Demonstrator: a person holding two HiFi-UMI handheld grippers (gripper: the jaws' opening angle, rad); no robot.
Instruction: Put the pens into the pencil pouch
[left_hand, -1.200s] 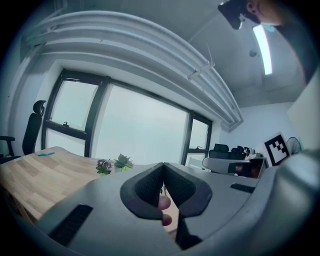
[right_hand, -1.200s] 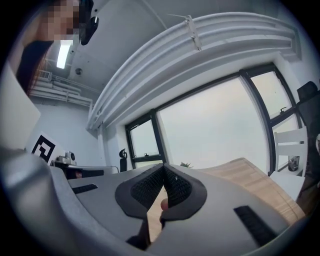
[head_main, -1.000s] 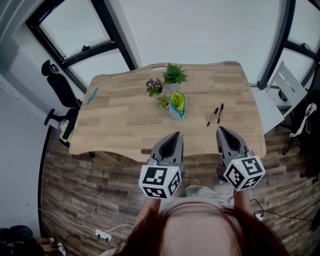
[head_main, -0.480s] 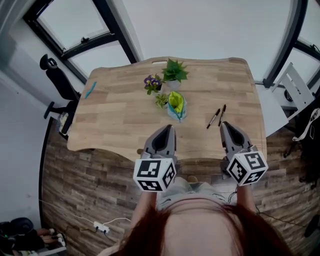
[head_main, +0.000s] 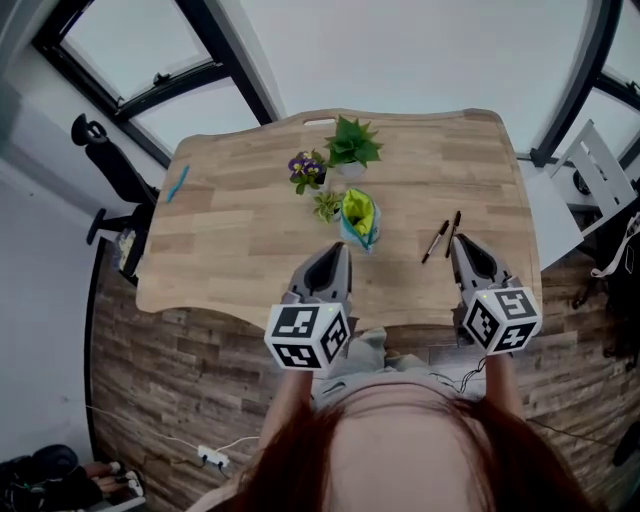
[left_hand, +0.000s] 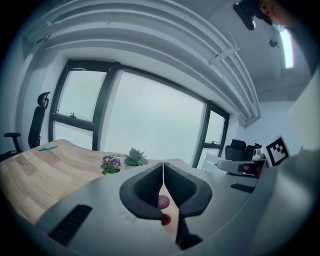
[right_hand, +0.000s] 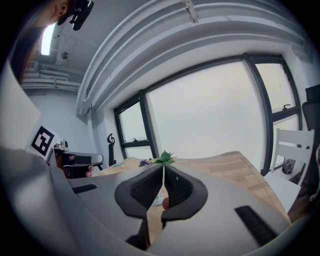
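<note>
2 pens (head_main: 436, 241) and pencil pouch (head_main: 358, 216) are laid on the surface (head_main: 240, 235); left hand-held gripper (head_main: 341, 250) and right hand-held gripper (head_main: 459, 241) are closed, empty.

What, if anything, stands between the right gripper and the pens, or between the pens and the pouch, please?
Nothing visible does. The right gripper, shut and empty, is right next to the pens in the head view. Only bare table lies between the pens and the pouch.

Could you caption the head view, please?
Left gripper and right gripper, both shut, hover at a table with two pens and a pencil pouch.
</note>
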